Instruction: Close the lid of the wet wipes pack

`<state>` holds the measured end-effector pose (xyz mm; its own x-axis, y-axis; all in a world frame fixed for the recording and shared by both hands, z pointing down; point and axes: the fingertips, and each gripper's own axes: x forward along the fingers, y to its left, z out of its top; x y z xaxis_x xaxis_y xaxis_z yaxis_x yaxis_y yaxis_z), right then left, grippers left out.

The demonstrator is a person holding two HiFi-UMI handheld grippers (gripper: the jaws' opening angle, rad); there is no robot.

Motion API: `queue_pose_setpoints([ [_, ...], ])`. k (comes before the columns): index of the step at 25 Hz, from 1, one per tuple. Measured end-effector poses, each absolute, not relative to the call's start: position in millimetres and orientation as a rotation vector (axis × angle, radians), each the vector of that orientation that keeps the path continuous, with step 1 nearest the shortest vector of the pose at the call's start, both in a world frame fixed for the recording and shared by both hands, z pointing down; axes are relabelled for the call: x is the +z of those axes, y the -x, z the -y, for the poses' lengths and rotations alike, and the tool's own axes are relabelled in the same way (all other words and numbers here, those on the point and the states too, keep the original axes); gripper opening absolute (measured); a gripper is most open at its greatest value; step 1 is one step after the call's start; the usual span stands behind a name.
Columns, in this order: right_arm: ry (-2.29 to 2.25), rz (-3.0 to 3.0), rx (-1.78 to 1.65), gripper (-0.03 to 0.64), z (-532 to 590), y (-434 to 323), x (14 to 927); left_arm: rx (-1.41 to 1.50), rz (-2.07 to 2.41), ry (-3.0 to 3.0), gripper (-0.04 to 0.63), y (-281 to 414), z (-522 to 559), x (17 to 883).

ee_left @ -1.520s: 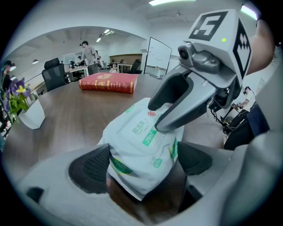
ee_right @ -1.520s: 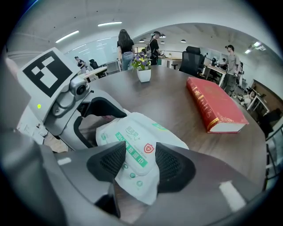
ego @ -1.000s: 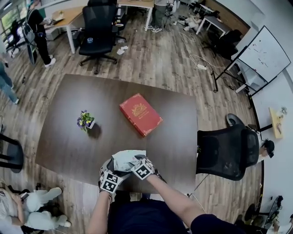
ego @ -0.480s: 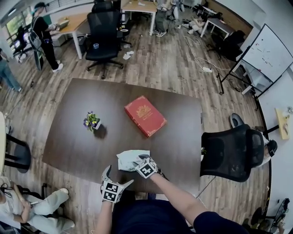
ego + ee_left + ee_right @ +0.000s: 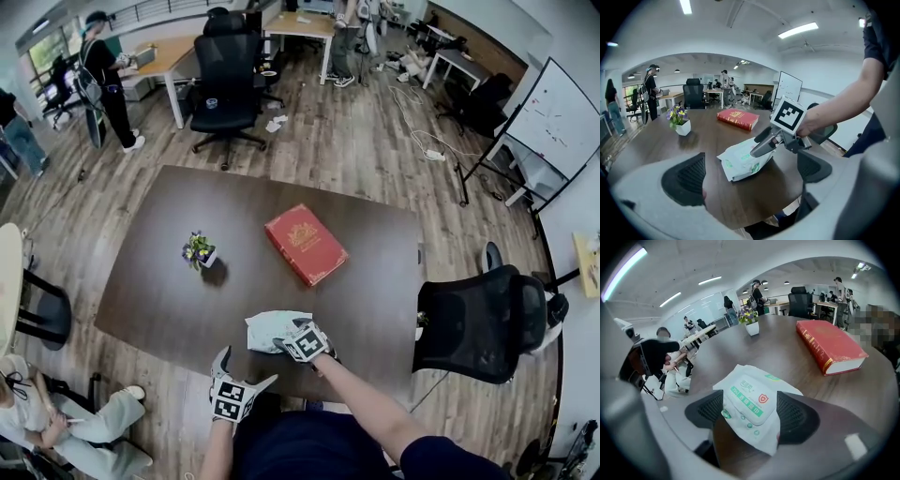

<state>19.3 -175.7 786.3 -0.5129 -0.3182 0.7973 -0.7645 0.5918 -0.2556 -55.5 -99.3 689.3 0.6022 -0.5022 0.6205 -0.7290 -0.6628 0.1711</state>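
1. Near the bottom edge of the dark brown table (image 5: 169,281), just below the centre of the head view, lies the wet wipes pack (image 5: 267,326), a white soft pack with green print.
2. Its lid (image 5: 750,399) sits flat on the top of the pack, with a green label band and a small red shield mark across it.
3. To the right of the pack in the head view, the right gripper (image 5: 286,342) reaches onto it from the lower right, with its marker cube facing up.
4. The right gripper's jaws have just been opening. In the right gripper view they stand partly apart with the near end of the pack between them, the dark pads flanking the lid area without visibly squeezing it.
5. Lower left of the pack in the head view, the left gripper (image 5: 246,370) hovers off the table's near edge, apart from the pack.
6. Its jaws have just opened out and stand wide. In the left gripper view the pack lies ahead of the pads, not between them, and the right gripper's fingers rest on top of the pack.
7. Toward the middle of the table lies a red book (image 5: 306,245), well apart from the pack.
8. Left of the book stands a small white flower pot (image 5: 200,251) with purple and yellow blooms.
9. At the table's right side stands a black office chair (image 5: 469,319).
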Motion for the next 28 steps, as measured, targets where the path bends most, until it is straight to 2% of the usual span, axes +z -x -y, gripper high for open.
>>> queue_pose_setpoints([
  [14,-1.004,2.233,0.756,0.419,143.9,-91.8,699.2,0.754,1.0,-2.46,0.6,42.1,103.0,669.2],
  [28,-1.17,2.389,0.784,0.433,96.3,-138.6,624.0,0.685,1.03,-2.435,0.6,45.6,91.1,661.9],
])
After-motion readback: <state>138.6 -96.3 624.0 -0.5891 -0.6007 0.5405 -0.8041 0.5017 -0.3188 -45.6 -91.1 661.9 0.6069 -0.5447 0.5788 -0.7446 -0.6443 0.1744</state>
